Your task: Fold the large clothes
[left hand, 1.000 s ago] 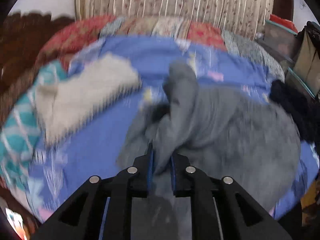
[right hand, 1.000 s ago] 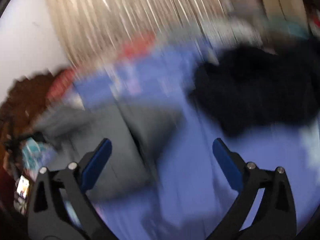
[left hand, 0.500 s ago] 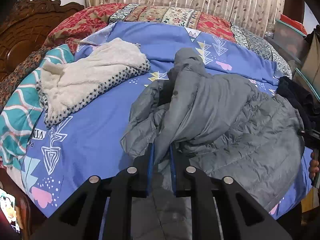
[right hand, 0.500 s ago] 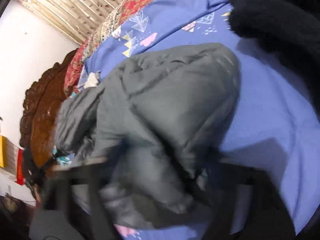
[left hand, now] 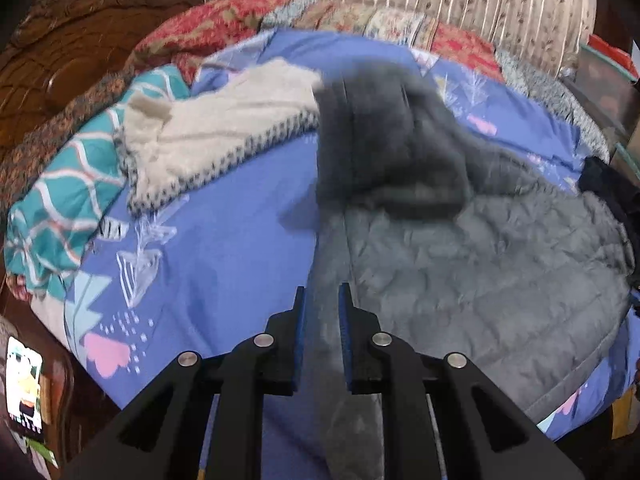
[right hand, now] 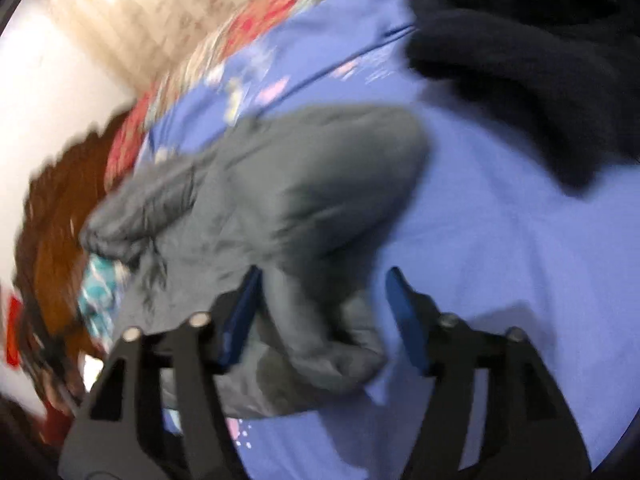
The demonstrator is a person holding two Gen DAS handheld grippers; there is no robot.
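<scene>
Since half a second ago the grey quilted jacket (left hand: 480, 280) has been thrown open: the bunched sleeve that rose in front of the left tool now lies flung up and back, a dark blurred fold at the far end of the garment, and the body lies flatter across the bed. The left tool (left hand: 322, 300) still pinches the jacket's near edge, its two blue-padded fingers (left hand: 300, 320) drawn narrow with a strip of grey cloth running between them. The right tool (right hand: 324, 280), a blur at that earlier moment, now shows its jaws at a middling gap with a lump of the jacket (right hand: 280, 208) bulging between the pads; whether they bear on the cloth I cannot tell.

The left tool points level across the bed toward the headboard; the right tool's view is rolled sideways, so the bed slants in it.

One jacket, puffy, stitched in squares, on the right half of the blue patterned bedsheet (left hand: 224, 232). One cream fleece garment (left hand: 224, 128) with a dark zigzag hem lies left of it, well apart from the jacket's body. One black garment (right hand: 540, 60) lies beyond the jacket at the sheet's right side. A teal patterned blanket (left hand: 60, 200) hangs at the bed's left, under a carved wooden headboard (left hand: 72, 48).
</scene>
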